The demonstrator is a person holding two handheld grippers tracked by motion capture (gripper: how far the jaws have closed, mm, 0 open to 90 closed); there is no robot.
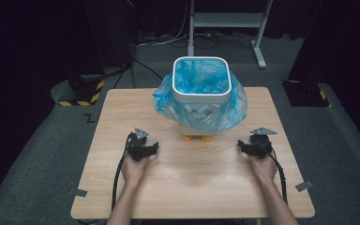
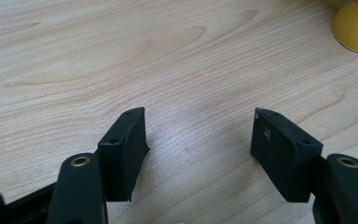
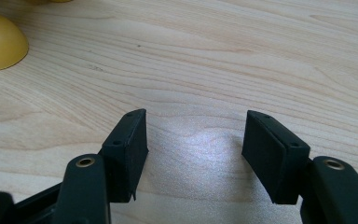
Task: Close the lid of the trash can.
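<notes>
Flanking bin (image 1: pixel 200 79), hand-held grippers agape — table (image 1: pixel 192 187) edges near

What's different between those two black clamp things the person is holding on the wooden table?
The left gripper sits left of the white bin with the blue plastic bag and points right; the right gripper sits on the bin's other side and points left. The left one's grey plate stands more upright; the right one's lies flatter. Both are black, open, empty, low over the wooden table.
</notes>
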